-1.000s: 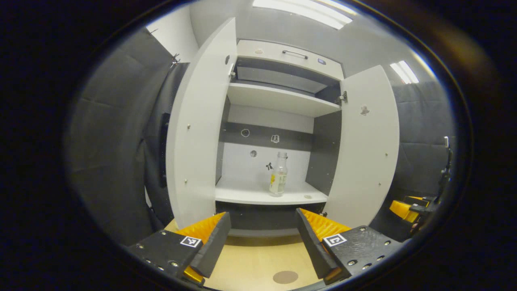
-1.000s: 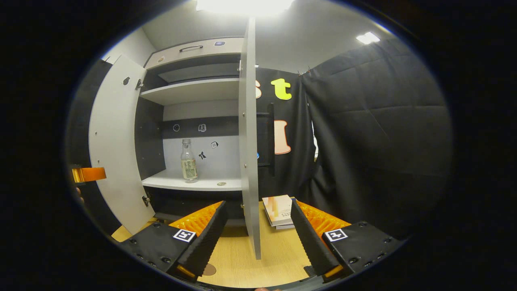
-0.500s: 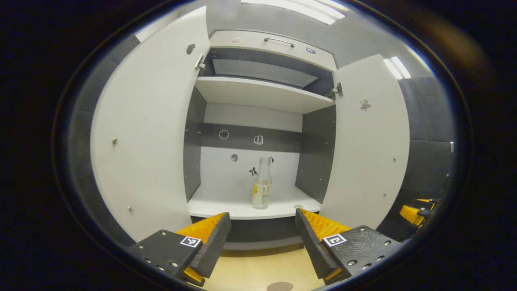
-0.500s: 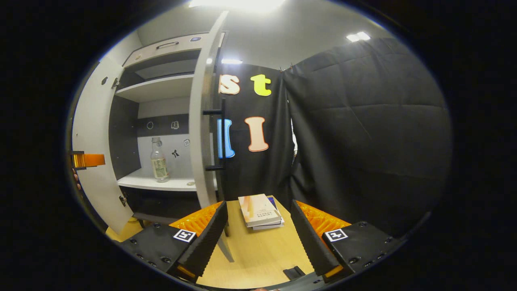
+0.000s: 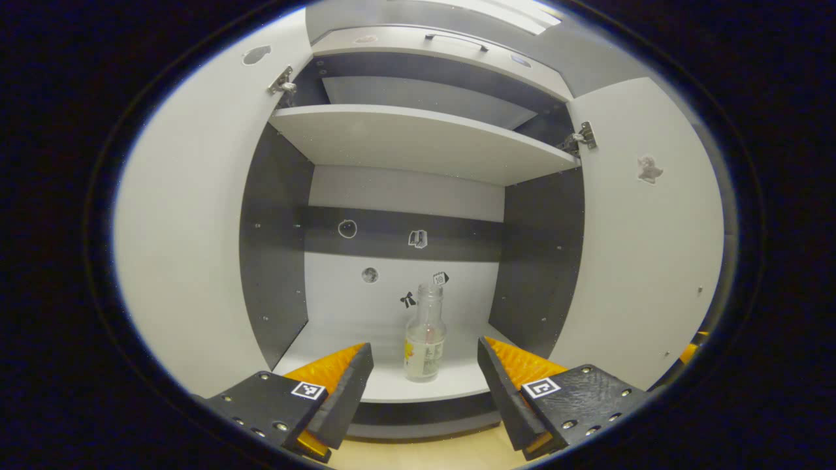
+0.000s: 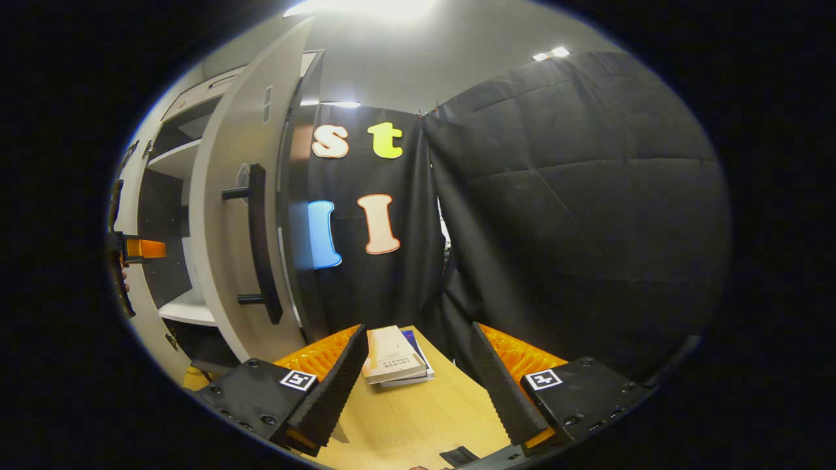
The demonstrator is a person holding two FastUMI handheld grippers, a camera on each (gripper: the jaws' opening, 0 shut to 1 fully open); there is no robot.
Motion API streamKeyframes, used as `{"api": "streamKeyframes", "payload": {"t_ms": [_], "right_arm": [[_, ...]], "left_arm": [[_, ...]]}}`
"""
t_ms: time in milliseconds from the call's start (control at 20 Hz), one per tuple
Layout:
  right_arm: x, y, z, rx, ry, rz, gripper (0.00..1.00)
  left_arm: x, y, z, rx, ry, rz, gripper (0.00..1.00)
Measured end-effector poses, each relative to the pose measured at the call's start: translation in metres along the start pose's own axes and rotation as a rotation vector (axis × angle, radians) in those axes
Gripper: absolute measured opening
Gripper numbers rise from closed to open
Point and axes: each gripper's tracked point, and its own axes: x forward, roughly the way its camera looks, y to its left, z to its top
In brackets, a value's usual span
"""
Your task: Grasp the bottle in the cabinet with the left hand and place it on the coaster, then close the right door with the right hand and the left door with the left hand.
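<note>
A clear glass bottle [image 5: 424, 343] with a pale label stands upright on the lower shelf [image 5: 392, 382] of the open cabinet. My left gripper [image 5: 423, 385] is open just in front of that shelf, and the bottle shows between its fingers, a little farther in. Both cabinet doors stand open: the left door [image 5: 196, 248] and the right door [image 5: 643, 261] flank the opening. In the right gripper view my right gripper [image 6: 415, 378] is open over the wooden table [image 6: 418, 418], beside the outer face of the right door [image 6: 225, 248] with its dark bar handle [image 6: 258, 241].
An upper shelf [image 5: 418, 140] spans the cabinet above the bottle. A stack of books [image 6: 395, 356] lies on the table ahead of my right gripper. A small dark object [image 6: 460, 455] sits at the table's near edge. Part of the left gripper [image 6: 140, 249] shows at the far left.
My left gripper has moved forward to the cabinet, so the bottle now sits between its fingers. The coaster has dropped out of view. My right gripper has swung right, past the right door's outer face.
</note>
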Motion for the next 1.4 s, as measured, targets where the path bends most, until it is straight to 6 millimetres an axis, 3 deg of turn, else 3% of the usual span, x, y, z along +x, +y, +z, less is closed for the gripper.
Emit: {"api": "streamKeyframes", "payload": {"t_ms": [150,550,600,650,800,1000,1050,1150,1250,1400], "right_arm": [[0.015,-0.018,-0.001,0.01,-0.007,-0.037,0.96],[0.046,-0.045,-0.01,0.035,0.009,-0.097,1.0],[0.049,-0.049,-0.012,0.036,0.011,-0.107,1.0],[0.051,-0.052,-0.013,0.039,0.013,-0.116,0.96],[0.059,-0.064,-0.016,0.051,0.018,-0.143,1.0],[0.067,-0.075,-0.014,0.051,0.006,-0.175,1.0],[0.068,-0.077,-0.012,0.051,-0.001,-0.18,0.96],[0.071,-0.074,-0.01,0.05,-0.008,-0.18,1.0],[0.073,-0.073,-0.009,0.043,-0.011,-0.175,1.0],[0.076,-0.068,-0.01,0.036,-0.01,-0.164,1.0]], "left_arm": [[0.031,-0.005,-0.002,0.018,-0.012,0.002,0.93],[0.103,-0.012,-0.005,0.051,-0.038,0.016,0.93],[0.109,-0.011,-0.004,0.066,-0.042,0.02,0.93],[0.116,-0.01,-0.004,0.083,-0.043,0.027,1.0],[0.135,-0.007,-0.011,0.104,-0.027,0.031,1.0],[0.146,-0.009,-0.019,0.057,-0.017,0.001,1.0],[0.151,-0.006,-0.018,0.061,-0.024,0.012,0.78],[0.157,-0.009,-0.021,0.065,-0.018,-0.014,0.33],[0.151,-0.008,-0.019,0.068,-0.023,-0.01,0.33],[0.152,-0.012,-0.016,0.026,-0.027,-0.031,0.42]]}}
